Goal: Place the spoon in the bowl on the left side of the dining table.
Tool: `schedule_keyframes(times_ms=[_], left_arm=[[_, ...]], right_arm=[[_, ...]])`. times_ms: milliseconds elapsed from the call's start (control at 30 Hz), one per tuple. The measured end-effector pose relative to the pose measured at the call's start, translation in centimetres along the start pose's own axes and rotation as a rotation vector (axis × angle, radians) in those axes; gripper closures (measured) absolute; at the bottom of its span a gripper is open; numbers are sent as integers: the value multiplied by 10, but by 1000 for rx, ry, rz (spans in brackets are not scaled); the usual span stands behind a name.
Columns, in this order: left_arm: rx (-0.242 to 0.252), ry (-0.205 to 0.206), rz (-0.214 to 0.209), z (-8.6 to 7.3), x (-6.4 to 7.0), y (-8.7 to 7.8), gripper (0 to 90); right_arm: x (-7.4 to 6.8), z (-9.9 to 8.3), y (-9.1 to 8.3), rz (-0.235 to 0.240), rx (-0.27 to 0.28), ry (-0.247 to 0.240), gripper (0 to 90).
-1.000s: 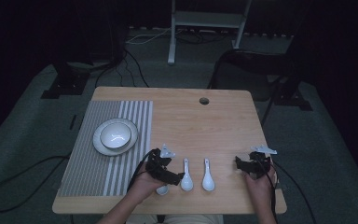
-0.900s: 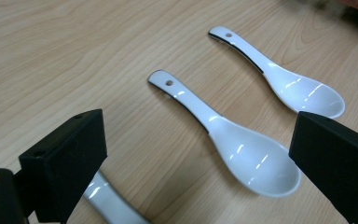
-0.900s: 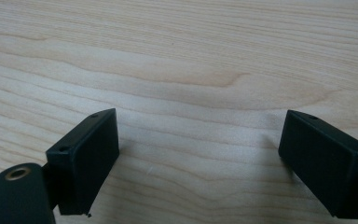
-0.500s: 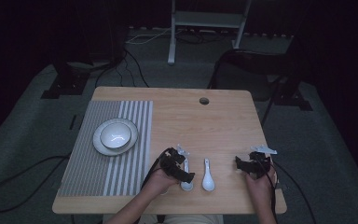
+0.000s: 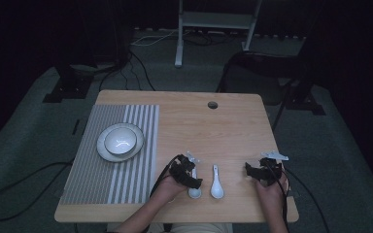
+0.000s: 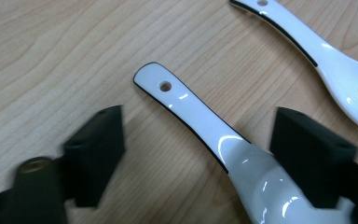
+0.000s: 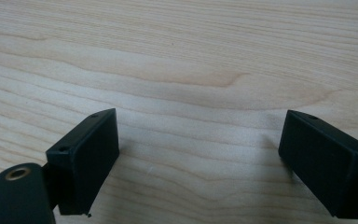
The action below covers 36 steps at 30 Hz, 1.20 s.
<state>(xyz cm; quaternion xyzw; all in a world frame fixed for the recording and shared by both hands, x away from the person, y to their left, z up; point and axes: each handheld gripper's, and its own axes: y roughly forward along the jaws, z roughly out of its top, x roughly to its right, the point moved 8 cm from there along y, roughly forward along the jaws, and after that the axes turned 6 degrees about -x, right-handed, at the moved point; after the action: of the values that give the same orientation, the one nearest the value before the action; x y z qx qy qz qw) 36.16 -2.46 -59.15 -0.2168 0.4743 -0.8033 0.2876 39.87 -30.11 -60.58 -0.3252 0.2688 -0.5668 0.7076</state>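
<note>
Step in hand looks like the approach to a pick: left gripper (image 5: 190,175) sits low over the near edge of the light wooden table (image 5: 233,126), w/ its jaws spread wide and nothing held, straddling the glossy white ceramic soup spoon w/ black edge line and a hole in its handle tip (image 6: 200,126). In the left gripper view that spoon runs from 11 o'clock (handle tip) down to 5 o'clock (bowl), lying flat on the wood btwn the two black jaws, closer to the right-hand one but touching neither as far as I can tell. A second white ceramic spoon of the same make (image 6: 326,60) lies just beside it at 1–2 o'clock, apart from the jaws; in the high view it's the one at (image 5: 216,182). Right gripper (image 5: 258,171) rests at 3 o'clock of the spoons, jaws equally wide, only bare wood btwn them in its own view. White bowl on a white plate (image 5: 120,141) sits on the grey striped placemat (image 5: 90,174), off at 10 o'clock from the left gripper. Next move prob. calls for: settle the jaws a touch lower, centre them across the handle's neck, then close — glazed ceramic is slick and thin, so a square grip matters or it'll squirt sideways into its neighbour.
</note>
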Motion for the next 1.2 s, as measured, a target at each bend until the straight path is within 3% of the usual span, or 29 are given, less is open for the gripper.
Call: schedule_keyframes(times_ms=[167, 467, 800, 1067, 1200], left_arm=[[15, 14, -4, 0, 0, -2, 461], [29, 11, 5, 2, -3, -2, 730], [40, 16, -9, 3, -1, -3, 740], [80, 11, -10, 7, -3, -17, 744], [113, 8, -37, 11, 0, -27, 746]], right_arm=[[0, 0, 0, 0, 0, 0, 114], [0, 0, 0, -1, 0, 2, 115], [0, 0, 0, -1, 0, 2, 114], [0, 0, 0, 0, 0, 3, 115], [0, 0, 0, -1, 0, 2, 115]])
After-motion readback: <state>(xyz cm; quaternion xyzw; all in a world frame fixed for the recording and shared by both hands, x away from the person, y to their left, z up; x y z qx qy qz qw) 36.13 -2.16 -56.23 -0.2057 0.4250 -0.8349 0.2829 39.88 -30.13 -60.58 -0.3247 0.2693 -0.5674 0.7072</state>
